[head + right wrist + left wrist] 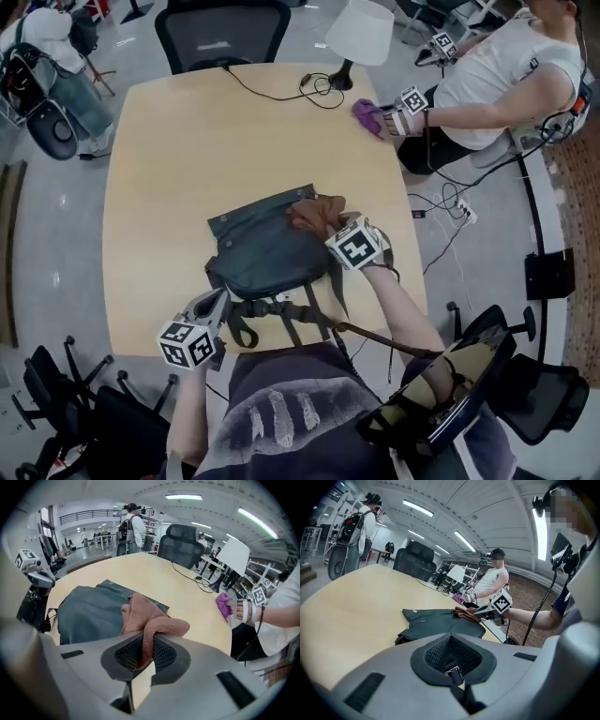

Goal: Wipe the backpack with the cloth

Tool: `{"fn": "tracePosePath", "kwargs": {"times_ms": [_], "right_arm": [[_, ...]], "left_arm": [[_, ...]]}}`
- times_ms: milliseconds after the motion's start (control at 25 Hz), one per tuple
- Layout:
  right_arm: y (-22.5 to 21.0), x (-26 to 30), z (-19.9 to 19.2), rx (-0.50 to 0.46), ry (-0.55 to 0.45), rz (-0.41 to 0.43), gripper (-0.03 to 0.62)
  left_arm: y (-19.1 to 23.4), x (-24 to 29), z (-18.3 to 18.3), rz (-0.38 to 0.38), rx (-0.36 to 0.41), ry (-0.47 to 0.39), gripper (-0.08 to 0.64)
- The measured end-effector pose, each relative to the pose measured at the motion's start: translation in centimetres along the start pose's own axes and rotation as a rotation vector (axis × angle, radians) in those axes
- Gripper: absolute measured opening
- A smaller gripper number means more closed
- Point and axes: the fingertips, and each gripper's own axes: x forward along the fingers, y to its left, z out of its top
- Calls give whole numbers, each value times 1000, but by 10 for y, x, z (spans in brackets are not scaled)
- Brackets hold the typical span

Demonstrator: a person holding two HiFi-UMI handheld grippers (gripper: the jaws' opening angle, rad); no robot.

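Jaws of the right gripper (143,654) are clamped on a rust-brown cloth (145,616), which is bunched on the 1 o'clock corner of the dark grey-green backpack (262,253). The backpack lies flat at the table's (159,169) 6 o'clock edge. The left gripper (453,668) is pinched together on a dark strap (465,696), clear only in its own view. A lamp (361,33) and cable (277,94) sit at 1 o'clock, and another person's purple cloth (366,114) at 2 o'clock.

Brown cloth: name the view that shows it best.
Right gripper view: cloth close, pinched in the right claw, lying on the backpack. Head view shows a small bunch; left gripper view, a distant sliver.
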Motion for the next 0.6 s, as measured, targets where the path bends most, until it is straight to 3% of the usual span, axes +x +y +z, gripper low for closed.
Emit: {"fn": "tracePosePath", "kwargs": {"times_ms": [120, 240, 400, 600], "right_arm": [[49, 1, 14, -77, -45, 62, 32], [114, -5, 27, -124, -95, 214, 31], [184, -2, 27, -405, -71, 251, 31], [255, -27, 56, -304, -198, 611, 31]], "left_arm": [[-8, 4, 5, -7, 28, 4, 6], [-20, 6, 8, -4, 41, -8, 6], [-30, 0, 7, 34, 39, -24, 6], [-34, -11, -6, 99, 9, -35, 6]]}}
